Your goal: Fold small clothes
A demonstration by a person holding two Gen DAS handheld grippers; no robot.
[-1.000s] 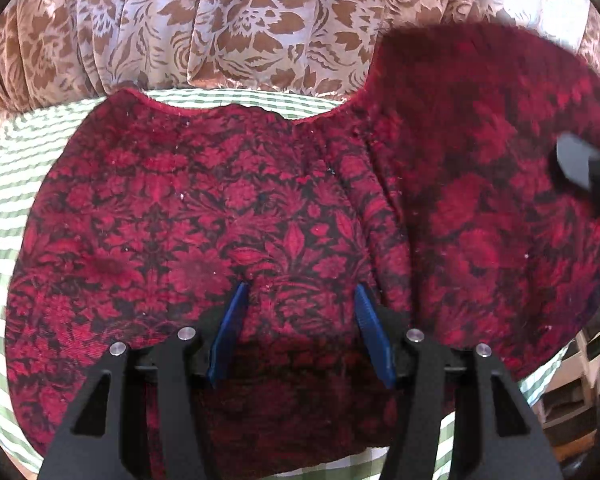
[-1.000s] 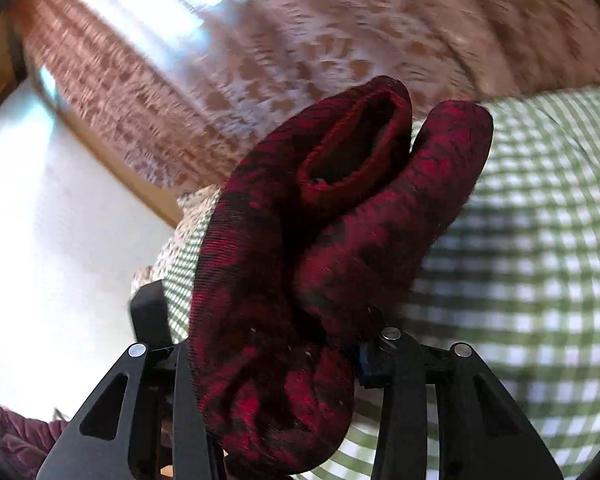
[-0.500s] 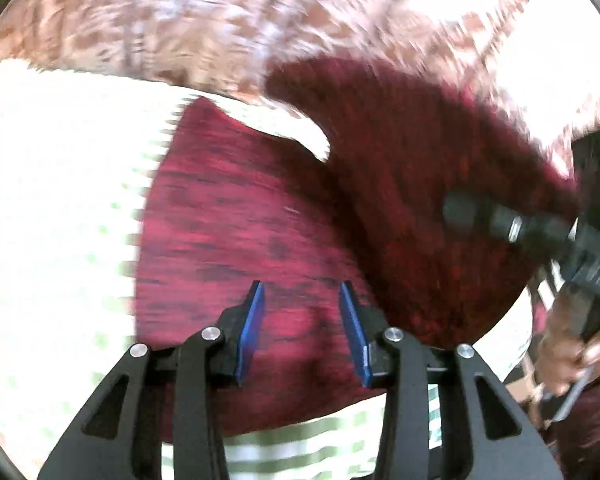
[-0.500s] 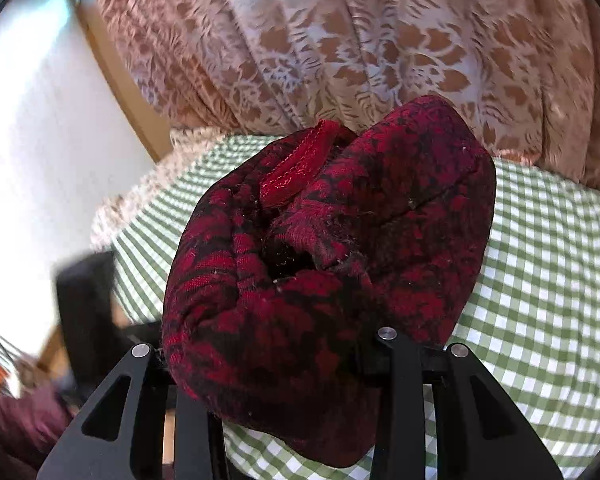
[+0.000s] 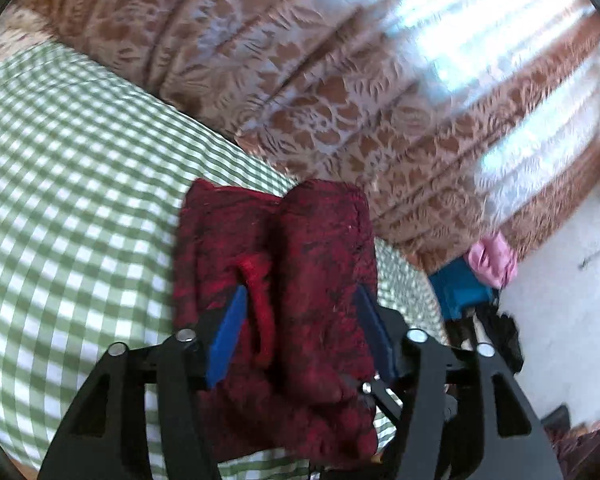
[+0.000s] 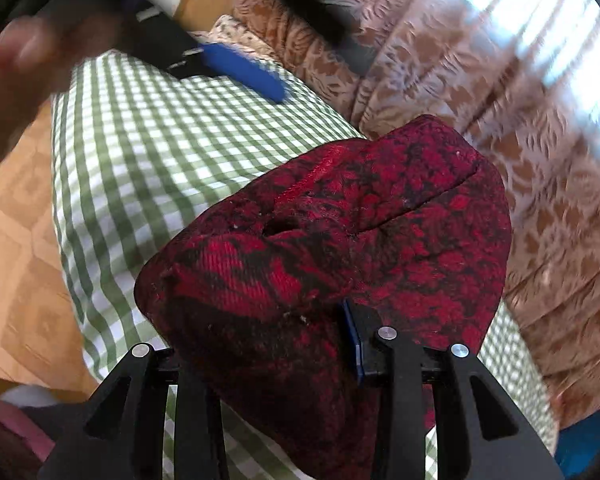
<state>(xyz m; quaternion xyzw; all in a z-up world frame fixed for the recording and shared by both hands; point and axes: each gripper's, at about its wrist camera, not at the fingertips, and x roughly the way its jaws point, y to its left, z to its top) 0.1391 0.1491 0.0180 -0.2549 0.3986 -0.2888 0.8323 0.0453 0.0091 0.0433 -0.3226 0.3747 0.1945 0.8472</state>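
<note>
- I am holding my right gripper (image 6: 300,336) tilted down over the green-checked tablecloth (image 6: 148,152), its jaws clamped on a thick bunched fold of the red-and-black patterned garment (image 6: 340,232).
- The garment is bulging up out of that grip and hiding the left finger; only the blue pad (image 6: 352,336) of the right finger is peeking out.
- My left gripper (image 5: 300,336) is angling down at the same garment (image 5: 300,280) near the tablecloth's (image 5: 72,184) far edge, by the brown floral curtain (image 5: 300,80).
- Its jaws are opening, with a fold and a red hem between the blue pads (image 5: 226,336); they are not pressing on it.
- In the right wrist view my left hand (image 6: 28,64) is showing blurred above the cloth's far corner, carrying its gripper.
</note>
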